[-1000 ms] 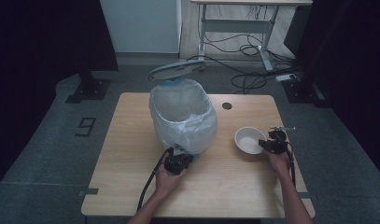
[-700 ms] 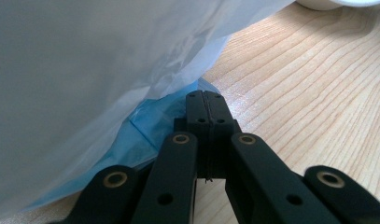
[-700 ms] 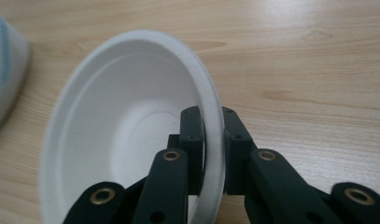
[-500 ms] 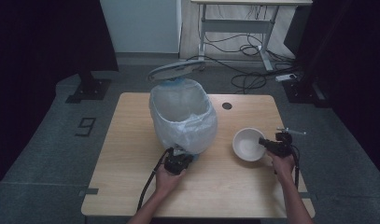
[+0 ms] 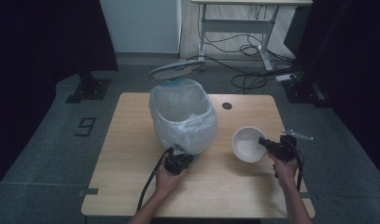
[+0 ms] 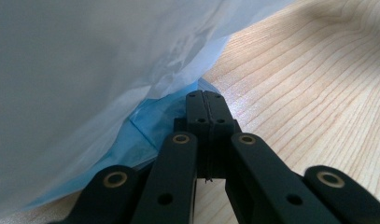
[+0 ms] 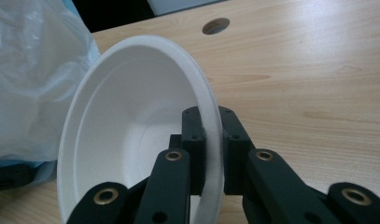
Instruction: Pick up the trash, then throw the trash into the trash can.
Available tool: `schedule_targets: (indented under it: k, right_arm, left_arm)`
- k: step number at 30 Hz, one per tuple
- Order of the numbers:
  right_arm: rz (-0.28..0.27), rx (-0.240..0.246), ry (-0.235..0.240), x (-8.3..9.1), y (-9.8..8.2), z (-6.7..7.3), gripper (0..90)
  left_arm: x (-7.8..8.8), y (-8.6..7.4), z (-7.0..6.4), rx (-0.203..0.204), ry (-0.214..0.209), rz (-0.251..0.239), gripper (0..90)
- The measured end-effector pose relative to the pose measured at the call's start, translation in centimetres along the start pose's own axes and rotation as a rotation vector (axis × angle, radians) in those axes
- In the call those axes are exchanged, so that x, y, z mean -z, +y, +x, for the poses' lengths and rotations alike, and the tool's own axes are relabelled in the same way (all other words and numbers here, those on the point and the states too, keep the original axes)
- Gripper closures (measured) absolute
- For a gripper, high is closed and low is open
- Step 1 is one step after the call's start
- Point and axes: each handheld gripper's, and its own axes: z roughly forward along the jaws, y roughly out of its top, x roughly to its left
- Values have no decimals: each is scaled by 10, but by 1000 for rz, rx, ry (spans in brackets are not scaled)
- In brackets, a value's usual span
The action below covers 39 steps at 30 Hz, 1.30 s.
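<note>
In the high view, a white bowl (image 5: 248, 143) is seen lifted and tipped at about 4 o'clock from the table's (image 5: 131, 154) centre, pinched at its rim by the right gripper (image 5: 263, 142). A bin lined with a plastic bag (image 5: 183, 116) is placed at the centre, its lid (image 5: 176, 71) overhanging the 12 o'clock edge. The left gripper (image 5: 186, 159) is set at the bag's 6 o'clock foot. Bare wood is left along the 9 o'clock side and the near edge.

In the left gripper view, the jaws are pressed fully together, empty, just beside the blue liner (image 6: 155, 126); open tabletop is seen at 2 o'clock.

In the right gripper view, the bowl's (image 7: 131, 130) rim is clamped between the jaws, which have just been closing. A cable hole (image 7: 215, 25) is seen at 12 o'clock, with clear wood at 3 o'clock.
</note>
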Motion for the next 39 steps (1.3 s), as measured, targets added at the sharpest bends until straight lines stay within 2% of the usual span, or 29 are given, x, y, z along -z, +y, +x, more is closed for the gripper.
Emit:
schedule_targets:
  k: [19,28,39]
  right_arm:
    - [-93,23,55,28,20,20,825]
    - [-136,37,95,39,40,38,825]
    - [-160,49,146,39,62,62,825]
  left_arm:
    - [0,0,0,2,1,-2,900]
    - [0,-1,0,6,0,-6,900]
    - [0,-1,0,8,-3,-6,900]
